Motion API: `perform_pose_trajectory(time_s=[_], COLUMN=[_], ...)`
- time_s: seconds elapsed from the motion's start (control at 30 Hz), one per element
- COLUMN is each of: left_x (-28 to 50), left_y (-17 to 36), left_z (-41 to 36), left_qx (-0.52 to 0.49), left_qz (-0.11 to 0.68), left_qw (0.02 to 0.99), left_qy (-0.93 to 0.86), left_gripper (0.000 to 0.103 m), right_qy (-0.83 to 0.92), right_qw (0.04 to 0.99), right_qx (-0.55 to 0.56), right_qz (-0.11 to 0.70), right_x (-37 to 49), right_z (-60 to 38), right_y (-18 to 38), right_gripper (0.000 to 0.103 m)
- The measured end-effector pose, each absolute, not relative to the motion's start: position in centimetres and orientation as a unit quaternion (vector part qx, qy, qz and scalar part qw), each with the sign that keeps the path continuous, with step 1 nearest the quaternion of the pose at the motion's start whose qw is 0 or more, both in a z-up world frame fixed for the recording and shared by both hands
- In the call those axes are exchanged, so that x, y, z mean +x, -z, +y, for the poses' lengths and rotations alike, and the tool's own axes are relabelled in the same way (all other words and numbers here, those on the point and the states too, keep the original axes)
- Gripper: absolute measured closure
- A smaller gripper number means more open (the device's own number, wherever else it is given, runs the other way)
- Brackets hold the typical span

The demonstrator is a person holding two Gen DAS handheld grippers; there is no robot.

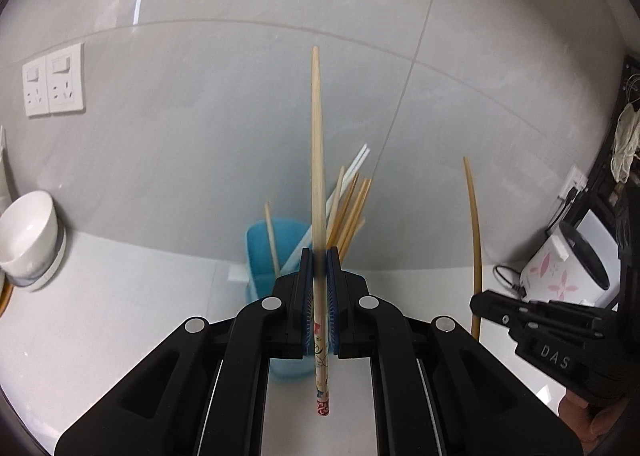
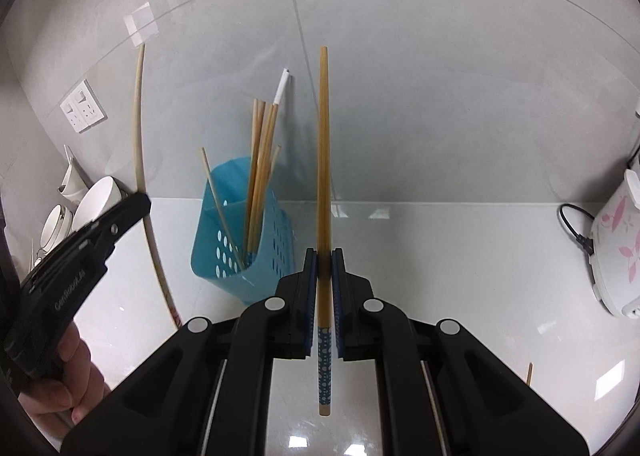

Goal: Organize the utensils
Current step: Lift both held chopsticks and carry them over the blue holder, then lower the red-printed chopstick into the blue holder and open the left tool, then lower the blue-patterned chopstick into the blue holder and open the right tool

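My black left gripper (image 1: pixel 320 256) hides most of the perforated blue plastic utensil holder (image 1: pixel 260 248), and the stacked white ceramic bowls (image 1: pixel 28 240) are cut off at the edge.

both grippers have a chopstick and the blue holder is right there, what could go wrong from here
1. Each gripper pinches its chopstick near the patterned end, so the long tip could swing or slip.
2. The blue holder is already crowded with leaning chopsticks; an incoming tip could snag them or tip it.
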State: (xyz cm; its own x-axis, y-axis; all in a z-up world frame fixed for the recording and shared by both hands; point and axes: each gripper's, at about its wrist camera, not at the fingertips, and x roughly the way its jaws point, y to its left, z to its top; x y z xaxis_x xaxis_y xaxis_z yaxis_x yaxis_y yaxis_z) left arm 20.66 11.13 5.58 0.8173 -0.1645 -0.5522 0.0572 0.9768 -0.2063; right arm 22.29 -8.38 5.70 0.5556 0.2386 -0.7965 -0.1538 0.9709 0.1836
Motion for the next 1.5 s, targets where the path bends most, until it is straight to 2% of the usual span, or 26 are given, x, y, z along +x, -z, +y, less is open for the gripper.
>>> perform_pose_trajectory(time_s=[0.27,0.53,0.9,1.2,1.3,1.37,1.5], left_x=[22.9,24.7,26.1,26.3,26.1,25.9,25.1], left_y=[-5.1,-2.6,1.5,2.8,1.7,0.9,-0.6], left_z=[10.4,9.9,9.3,8.7,7.9,7.8,8.2], left_qx=[-0.077,-0.057,-0.029,-0.024,-0.024,-0.025,-0.028], left_qz=[0.24,0.24,0.283,0.312,0.317,0.318,0.334], left_qw=[0.964,0.966,0.956,0.947,0.946,0.946,0.942], left_qy=[0.079,0.078,0.074,0.067,0.063,0.056,0.032], left_gripper=[0.097,0.097,0.097,0.096,0.087,0.062,0.046], right_qy=[-0.117,-0.126,-0.134,-0.138,-0.138,-0.14,-0.149], right_qw=[0.88,0.882,0.882,0.877,0.876,0.877,0.881], right_qx=[0.056,0.069,0.059,0.052,0.051,0.052,0.053], right_qz=[0.457,0.449,0.448,0.457,0.458,0.457,0.447], right_x=[23.4,24.0,24.2,24.6,24.8,25.0,25.2], right_z=[-8.8,-9.2,-8.6,-8.4,-8.3,-8.1,-7.5], right_y=[-5.4,-4.8,-4.6,-3.9,-3.6,-3.5,-3.8], right_gripper=[0.096,0.096,0.096,0.096,0.096,0.096,0.096])
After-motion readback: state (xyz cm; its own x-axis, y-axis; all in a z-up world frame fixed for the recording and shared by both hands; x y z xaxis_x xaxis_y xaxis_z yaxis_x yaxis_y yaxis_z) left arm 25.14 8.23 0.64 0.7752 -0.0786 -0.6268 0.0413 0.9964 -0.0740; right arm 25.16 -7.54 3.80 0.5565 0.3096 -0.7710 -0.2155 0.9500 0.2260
